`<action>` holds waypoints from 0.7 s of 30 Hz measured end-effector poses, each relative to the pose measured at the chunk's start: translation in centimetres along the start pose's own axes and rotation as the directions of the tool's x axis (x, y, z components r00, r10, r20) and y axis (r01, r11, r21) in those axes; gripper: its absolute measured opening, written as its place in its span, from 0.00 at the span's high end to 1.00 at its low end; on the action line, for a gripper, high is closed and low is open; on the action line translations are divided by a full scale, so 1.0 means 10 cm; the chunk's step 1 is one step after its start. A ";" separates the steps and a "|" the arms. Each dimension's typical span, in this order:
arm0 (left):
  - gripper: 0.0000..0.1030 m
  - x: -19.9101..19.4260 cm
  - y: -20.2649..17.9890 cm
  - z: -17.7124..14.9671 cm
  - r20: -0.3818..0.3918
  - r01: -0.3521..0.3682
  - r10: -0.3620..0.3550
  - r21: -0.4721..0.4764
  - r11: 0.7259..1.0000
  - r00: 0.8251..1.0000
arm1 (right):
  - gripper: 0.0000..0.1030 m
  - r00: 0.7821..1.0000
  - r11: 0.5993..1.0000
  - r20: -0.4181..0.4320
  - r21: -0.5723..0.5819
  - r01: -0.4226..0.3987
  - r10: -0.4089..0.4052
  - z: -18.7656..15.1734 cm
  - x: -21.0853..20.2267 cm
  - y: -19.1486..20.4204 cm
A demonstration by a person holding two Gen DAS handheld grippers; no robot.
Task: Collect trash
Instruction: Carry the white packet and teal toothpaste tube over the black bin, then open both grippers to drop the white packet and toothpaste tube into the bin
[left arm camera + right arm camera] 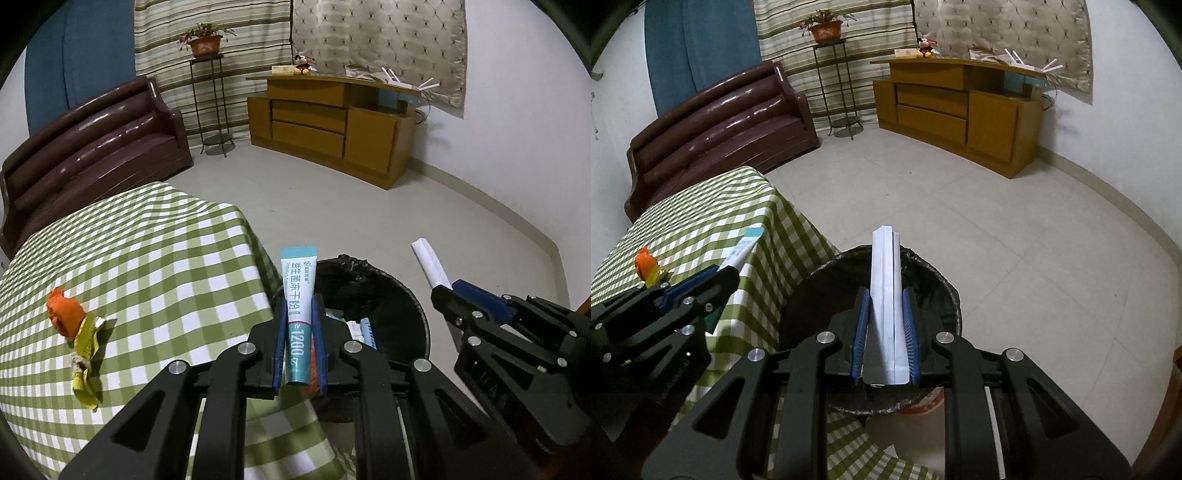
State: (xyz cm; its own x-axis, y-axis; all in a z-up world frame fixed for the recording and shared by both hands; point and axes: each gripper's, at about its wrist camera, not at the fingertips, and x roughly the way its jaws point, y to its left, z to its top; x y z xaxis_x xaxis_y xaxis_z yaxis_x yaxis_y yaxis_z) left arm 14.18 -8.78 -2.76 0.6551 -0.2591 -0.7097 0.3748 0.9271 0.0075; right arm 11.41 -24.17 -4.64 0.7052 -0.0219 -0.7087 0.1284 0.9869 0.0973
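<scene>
Both grippers loaded over the bin

Left gripper (299,328) clamps a teal printed tube (297,291); right gripper (885,325) clamps a white folded paper strip (884,280), long axes pointing far, black-lined round trash bin (945,291) directly below.

- The tube (297,317) hides some of the bin (413,306), and its bottom end sits behind the left gripper (300,332).
- The things in the bin at 3 o'clock from the tube are too small to tell.
- The paper (884,295) covers the bin's middle in the right view.
- The sofa (92,147) is cut off at 9 o'clock.
</scene>
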 end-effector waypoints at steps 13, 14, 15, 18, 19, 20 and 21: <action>0.86 0.17 -0.10 0.05 -0.026 -0.003 0.003 0.013 1.000 1.000 | 0.82 1.000 1.000 -0.019 0.020 0.004 -0.004 0.00 0.12 -0.06; 0.86 0.18 -0.11 0.06 -0.027 -0.004 0.005 0.012 1.000 1.000 | 0.82 1.000 1.000 -0.021 0.022 0.004 -0.003 0.00 0.13 -0.07; 0.86 0.18 -0.12 0.07 -0.027 -0.006 0.006 0.011 1.000 1.000 | 0.82 1.000 1.000 -0.023 0.024 0.004 -0.003 0.00 0.14 -0.07; 0.83 0.19 -0.12 0.08 -0.030 -0.007 0.007 0.009 1.000 1.000 | 0.82 1.000 1.000 -0.026 0.027 0.003 -0.002 0.01 0.17 -0.08; 0.83 0.19 -0.13 0.08 -0.032 -0.006 0.006 0.009 1.000 0.999 | 0.81 1.000 1.000 -0.027 0.028 0.003 -0.002 0.01 0.18 -0.08; 0.82 0.20 -0.12 0.08 -0.034 -0.006 0.007 0.009 1.000 0.999 | 0.81 1.000 1.000 -0.027 0.030 0.003 -0.002 0.01 0.19 -0.08; 0.82 0.20 -0.11 0.08 -0.036 -0.007 0.007 0.009 1.000 0.999 | 0.81 1.000 1.000 -0.028 0.031 0.003 -0.002 0.01 0.19 -0.09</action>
State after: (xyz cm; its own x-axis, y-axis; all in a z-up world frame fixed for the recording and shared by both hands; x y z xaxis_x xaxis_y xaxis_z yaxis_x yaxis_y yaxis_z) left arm 15.61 -10.56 -3.60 0.6337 -0.2427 -0.7345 0.3761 0.9264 0.0184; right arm 12.72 -25.13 -5.99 0.6854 -0.0197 -0.7279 0.1520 0.9815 0.1166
